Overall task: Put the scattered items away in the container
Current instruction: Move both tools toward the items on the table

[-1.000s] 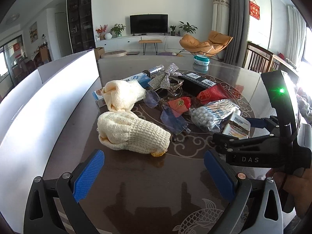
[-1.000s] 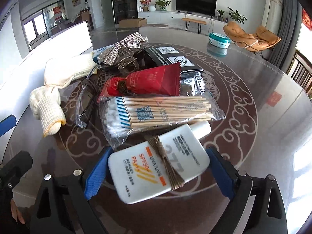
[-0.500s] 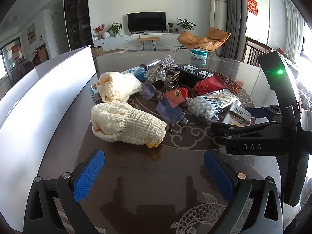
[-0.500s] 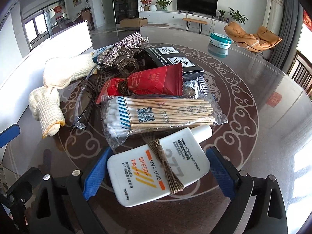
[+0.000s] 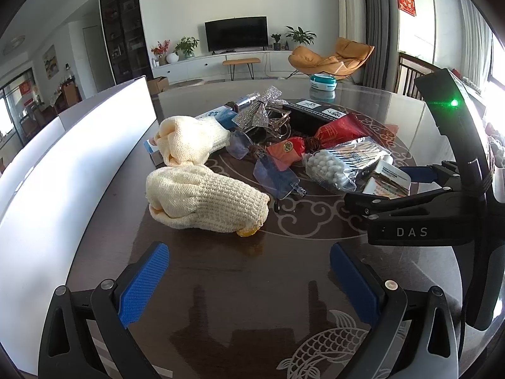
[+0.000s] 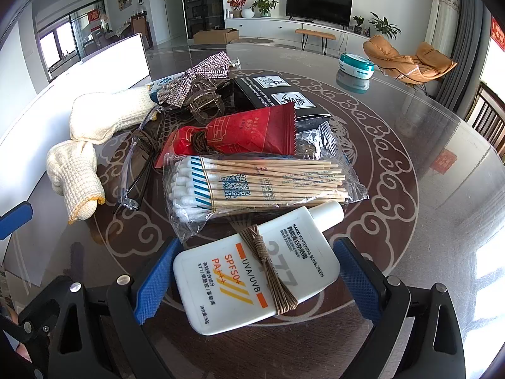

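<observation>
A white sunscreen tube tied with brown cord lies flat on the table between the blue pads of my open right gripper; I cannot tell if the pads touch it. Behind it are a bag of cotton swabs, a red packet, a black packet, a sparkly bow clip and clear glasses. My left gripper hangs open and empty just short of a cream knitted glove; a second glove lies behind it. The white container stands along the left.
The round glass table has a dark patterned top. A teal round tin sits at its far side. A blue and white box lies under the far glove. The right gripper's body fills the right of the left wrist view.
The left gripper has shifted slightly, so the gloves sit a little higher in its view. The right gripper stays around the sunscreen tube, barely moved.
</observation>
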Motion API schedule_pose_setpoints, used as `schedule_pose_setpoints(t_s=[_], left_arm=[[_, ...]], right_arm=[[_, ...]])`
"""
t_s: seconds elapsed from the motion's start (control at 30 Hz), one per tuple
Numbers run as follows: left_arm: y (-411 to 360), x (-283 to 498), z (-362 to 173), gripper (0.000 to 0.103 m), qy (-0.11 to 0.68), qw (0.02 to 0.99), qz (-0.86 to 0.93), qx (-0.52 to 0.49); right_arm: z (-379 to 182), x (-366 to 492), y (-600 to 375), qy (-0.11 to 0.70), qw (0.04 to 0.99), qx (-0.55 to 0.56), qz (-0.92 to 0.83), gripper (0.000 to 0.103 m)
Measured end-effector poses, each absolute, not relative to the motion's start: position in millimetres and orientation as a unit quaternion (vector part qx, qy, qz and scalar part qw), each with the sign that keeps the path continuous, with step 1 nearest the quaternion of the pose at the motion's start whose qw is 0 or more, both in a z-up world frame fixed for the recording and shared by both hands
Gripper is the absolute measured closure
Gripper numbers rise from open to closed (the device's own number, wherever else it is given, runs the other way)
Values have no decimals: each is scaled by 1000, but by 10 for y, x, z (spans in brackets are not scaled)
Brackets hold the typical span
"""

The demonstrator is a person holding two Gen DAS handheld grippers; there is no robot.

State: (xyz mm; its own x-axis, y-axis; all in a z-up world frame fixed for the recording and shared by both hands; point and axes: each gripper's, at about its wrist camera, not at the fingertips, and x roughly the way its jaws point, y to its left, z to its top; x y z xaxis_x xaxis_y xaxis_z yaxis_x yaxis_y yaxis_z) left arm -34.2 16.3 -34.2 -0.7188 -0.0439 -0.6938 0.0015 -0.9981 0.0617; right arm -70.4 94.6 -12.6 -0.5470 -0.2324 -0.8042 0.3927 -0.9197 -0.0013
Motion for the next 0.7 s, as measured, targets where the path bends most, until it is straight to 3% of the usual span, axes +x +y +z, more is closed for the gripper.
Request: schedule_pose_setpoints(t_s=[0.33, 0.7], left_arm=[[231, -302, -321, 0, -44, 1, -932, 359], [-290, -310, -406, 0, 80, -10, -915, 396]], right_arm=[[-126, -704, 947, 91, 179, 441, -875, 6], [-126, -702, 948, 91, 179, 441, -875, 6]])
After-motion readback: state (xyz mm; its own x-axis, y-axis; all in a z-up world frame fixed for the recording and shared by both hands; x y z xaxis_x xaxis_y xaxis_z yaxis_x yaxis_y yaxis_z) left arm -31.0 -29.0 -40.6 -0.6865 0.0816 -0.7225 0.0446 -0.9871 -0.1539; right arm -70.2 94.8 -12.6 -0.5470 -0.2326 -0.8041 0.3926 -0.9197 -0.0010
